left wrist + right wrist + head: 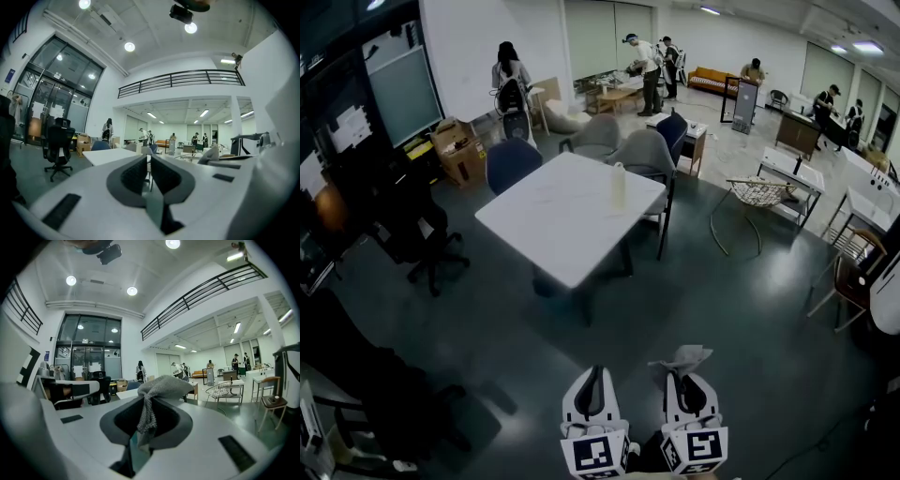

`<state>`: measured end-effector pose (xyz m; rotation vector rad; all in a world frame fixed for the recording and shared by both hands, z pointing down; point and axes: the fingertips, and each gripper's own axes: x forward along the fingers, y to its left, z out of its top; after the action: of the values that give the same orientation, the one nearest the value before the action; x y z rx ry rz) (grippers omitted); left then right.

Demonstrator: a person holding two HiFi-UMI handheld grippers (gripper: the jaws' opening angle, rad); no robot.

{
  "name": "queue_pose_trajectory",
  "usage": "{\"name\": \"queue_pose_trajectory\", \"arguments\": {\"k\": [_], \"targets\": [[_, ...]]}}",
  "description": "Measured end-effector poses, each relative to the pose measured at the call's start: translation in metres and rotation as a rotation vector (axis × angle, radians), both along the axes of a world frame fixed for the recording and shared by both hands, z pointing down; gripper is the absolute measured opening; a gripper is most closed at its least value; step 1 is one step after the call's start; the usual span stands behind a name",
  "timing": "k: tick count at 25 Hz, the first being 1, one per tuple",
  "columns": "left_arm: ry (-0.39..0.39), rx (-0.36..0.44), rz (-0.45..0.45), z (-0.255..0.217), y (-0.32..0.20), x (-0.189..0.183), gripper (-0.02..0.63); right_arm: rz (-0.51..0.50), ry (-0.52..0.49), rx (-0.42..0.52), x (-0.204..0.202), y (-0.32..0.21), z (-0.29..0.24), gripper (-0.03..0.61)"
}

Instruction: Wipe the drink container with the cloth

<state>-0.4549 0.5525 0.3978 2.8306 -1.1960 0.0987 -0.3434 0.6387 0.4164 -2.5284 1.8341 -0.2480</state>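
grey knit cloth [164,385], white table [553,225], whitish drink container [619,186]

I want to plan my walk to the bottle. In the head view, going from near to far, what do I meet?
The right gripper shut on the cloth → white table → drink container near the table's far edge → grey chair → orange sofa by the back wall.

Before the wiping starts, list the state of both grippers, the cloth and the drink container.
Left gripper: shut, empty.
Right gripper: shut on the cloth.
Cloth: bunched, pinched between the right jaws.
Drink container: upright on the white table, untouched, well ahead.
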Motion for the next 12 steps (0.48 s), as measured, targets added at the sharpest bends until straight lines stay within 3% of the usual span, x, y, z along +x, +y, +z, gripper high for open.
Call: {"name": "queue_pose_trajectory", "arguments": {"k": [12], "targets": [[-0.019,-0.029,-0.012,0.012,-0.043,0.041,0.032,-0.027,-0.01,-0.027,0.043,-0.047,0.009,0.046]]}}
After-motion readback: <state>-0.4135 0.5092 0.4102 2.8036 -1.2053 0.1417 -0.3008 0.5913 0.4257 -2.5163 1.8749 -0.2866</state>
